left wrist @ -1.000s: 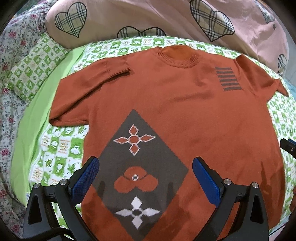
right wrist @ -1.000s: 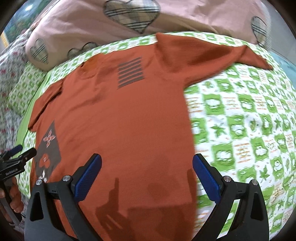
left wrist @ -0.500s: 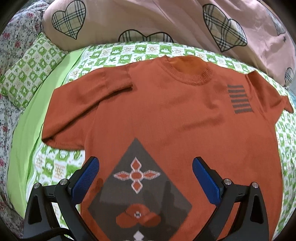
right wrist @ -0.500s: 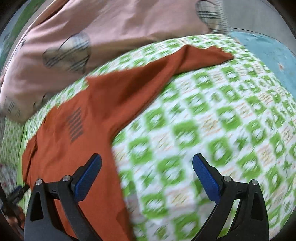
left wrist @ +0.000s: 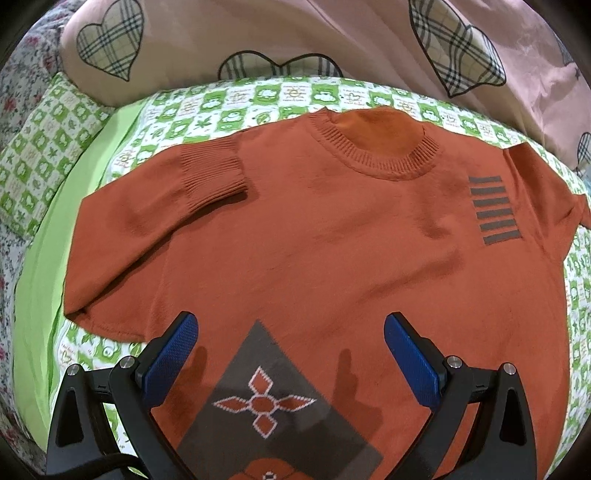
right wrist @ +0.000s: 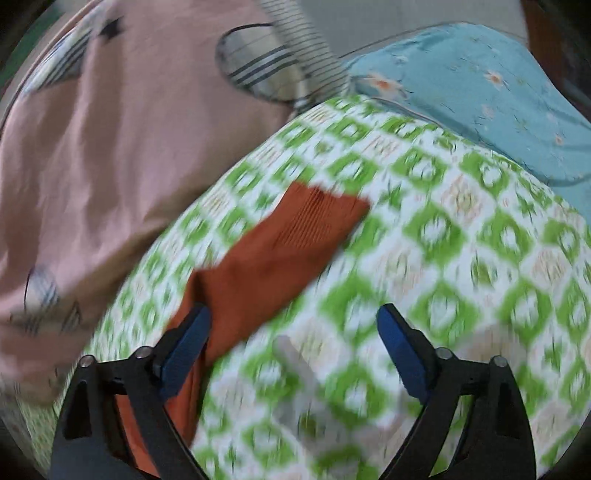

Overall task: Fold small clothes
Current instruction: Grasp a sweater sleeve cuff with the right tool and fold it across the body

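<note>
A rust-orange knit sweater (left wrist: 332, 240) lies flat, front up, on a green-and-white checked bedspread (left wrist: 229, 107). It has a ribbed collar at the top, grey stripes on the right chest and a grey diamond with flowers low down. Its left sleeve (left wrist: 155, 210) is folded in across the shoulder. My left gripper (left wrist: 288, 354) is open and empty above the sweater's lower middle. In the right wrist view, which is blurred, the other sleeve (right wrist: 280, 251) lies stretched out on the bedspread, its ribbed cuff far from me. My right gripper (right wrist: 291, 339) is open and empty just right of that sleeve.
A pink quilt with plaid hearts (left wrist: 332, 33) is piled along the far side of the bed and also shows in the right wrist view (right wrist: 110, 147). A checked pillow (left wrist: 40, 147) lies at the left. A light blue flowered cloth (right wrist: 480, 88) lies at the far right.
The left gripper has moved up the sweater from the hem toward the collar. The right gripper has swung right, off the sweater's body, out to the stretched sleeve. Both stayed open.
</note>
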Tool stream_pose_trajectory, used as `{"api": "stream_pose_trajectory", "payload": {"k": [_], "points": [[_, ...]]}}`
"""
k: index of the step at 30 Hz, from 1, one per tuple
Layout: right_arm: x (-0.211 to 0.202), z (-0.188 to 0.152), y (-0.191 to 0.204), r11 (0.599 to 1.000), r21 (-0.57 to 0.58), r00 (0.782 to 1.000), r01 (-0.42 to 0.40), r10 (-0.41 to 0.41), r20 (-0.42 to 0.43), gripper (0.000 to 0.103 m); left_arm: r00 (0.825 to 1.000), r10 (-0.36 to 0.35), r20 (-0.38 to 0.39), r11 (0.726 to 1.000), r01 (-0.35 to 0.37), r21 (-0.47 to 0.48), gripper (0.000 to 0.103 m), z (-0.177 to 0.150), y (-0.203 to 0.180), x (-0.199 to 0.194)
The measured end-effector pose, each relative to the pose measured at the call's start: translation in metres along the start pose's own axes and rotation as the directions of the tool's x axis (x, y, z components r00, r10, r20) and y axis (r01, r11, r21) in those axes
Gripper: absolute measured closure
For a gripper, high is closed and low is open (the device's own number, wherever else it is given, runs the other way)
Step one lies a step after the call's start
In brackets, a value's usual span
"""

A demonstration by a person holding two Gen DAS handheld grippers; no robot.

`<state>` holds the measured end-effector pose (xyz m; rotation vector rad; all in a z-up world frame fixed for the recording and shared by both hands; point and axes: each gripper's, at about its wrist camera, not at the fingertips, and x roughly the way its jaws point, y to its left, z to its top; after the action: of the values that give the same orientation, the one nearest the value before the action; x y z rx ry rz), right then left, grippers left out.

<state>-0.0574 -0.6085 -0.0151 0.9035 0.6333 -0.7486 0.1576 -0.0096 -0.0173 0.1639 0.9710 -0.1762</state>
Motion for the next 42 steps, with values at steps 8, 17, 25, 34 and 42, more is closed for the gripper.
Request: {"api": "stream_pose_trajectory", "payload": {"k": [8,17,25,34,42], "points": [[0.052,0.051,-0.032,0.979,0.204,0.999,0.018,-0.012,-0.035,0.066,1.0,-0.012,-0.018,0.999,0.013,0.031,0.002,0.008,-0.003,0.012],[-0.001,0.039,0.062,0.972,-0.083,0.975,-0.219,0.22,0.011,0.095,0.998,-0.052,-0.045,0.997,0.049,-0.057,0.002,0.006,0.02,0.02],[-0.049,-0.08,0.232,0.724,-0.27,0.772,-0.635,0.585,-0.248,0.095,0.995,-0.101,-0.017,0.991,0.099,-0.087,0.002,-0.007,0.033,0.004],[-0.021,-0.285,0.375,0.531,-0.145,0.491,-0.835,0.6,-0.632,0.095,0.987,-0.158,0.016,0.975,0.158,-0.154,0.002,-0.029,0.071,-0.011],[0.029,-0.379,0.38,0.586,-0.083,0.434,-0.806,0.49,-0.756,0.095,0.977,-0.213,0.027,0.951,0.214,-0.224,0.002,-0.042,0.105,-0.013]]}}
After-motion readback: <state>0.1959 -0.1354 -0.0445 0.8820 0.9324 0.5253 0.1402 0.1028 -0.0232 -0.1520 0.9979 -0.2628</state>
